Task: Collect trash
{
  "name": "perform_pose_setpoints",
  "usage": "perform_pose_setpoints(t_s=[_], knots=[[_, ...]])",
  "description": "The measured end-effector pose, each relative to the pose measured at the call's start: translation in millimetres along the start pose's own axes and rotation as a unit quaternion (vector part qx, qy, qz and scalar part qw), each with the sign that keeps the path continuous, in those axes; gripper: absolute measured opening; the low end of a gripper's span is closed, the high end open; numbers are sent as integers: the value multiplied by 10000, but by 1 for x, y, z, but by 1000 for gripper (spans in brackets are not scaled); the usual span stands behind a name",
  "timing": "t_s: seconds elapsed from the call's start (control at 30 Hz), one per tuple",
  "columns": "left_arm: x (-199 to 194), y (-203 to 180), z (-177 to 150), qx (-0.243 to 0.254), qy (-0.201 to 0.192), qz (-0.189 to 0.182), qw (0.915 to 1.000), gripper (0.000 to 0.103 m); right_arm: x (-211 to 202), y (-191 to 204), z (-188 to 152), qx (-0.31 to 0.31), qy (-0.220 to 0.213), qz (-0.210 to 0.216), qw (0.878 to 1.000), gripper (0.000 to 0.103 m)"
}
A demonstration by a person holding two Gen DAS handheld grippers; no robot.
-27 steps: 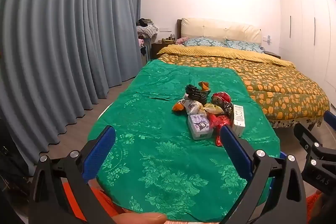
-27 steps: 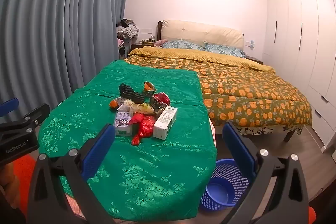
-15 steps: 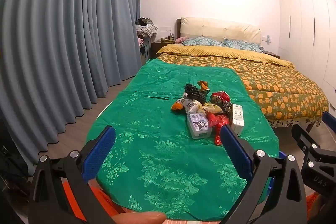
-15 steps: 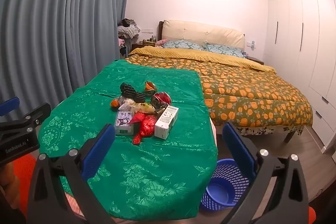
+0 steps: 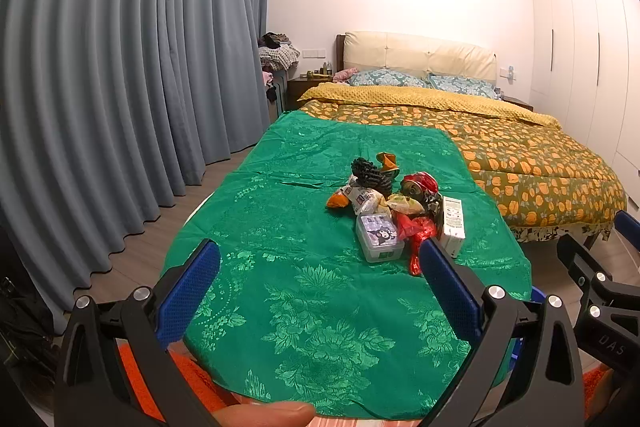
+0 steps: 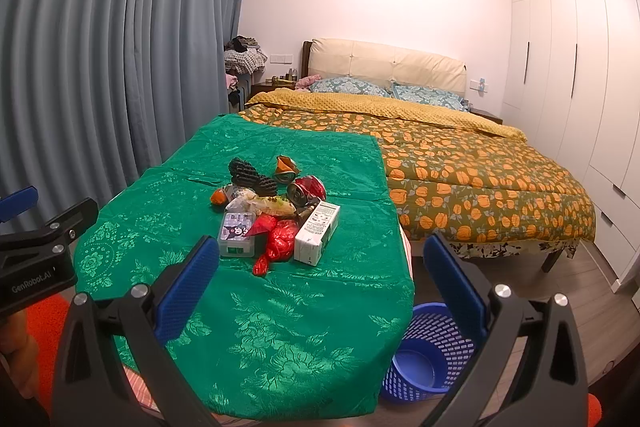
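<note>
both grippers hover low over the near end of the desk, which is draped in a green floral cloth. the left gripper has its jaws spread wide with nothing between them; the right gripper is the same. the trash pile lies ahead of both, past the blue pads and touching neither: a white carton, a clear box, a red wrapper and a crushed can. a blue basket stands on the floor below the right gripper's right jaw.
</note>
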State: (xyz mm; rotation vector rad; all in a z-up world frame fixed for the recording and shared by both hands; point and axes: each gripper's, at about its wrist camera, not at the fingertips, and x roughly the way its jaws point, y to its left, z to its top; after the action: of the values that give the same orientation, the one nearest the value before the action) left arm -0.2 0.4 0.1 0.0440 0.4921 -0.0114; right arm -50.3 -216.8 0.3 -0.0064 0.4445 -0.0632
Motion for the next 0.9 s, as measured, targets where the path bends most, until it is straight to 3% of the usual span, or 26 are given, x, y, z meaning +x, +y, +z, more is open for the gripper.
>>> perform_pose_setpoints(t_s=[0.9], knots=[[0,0,0,-5,9,-3,10000,99,0,-3,-1,-1,-5,-12,10000,99]])
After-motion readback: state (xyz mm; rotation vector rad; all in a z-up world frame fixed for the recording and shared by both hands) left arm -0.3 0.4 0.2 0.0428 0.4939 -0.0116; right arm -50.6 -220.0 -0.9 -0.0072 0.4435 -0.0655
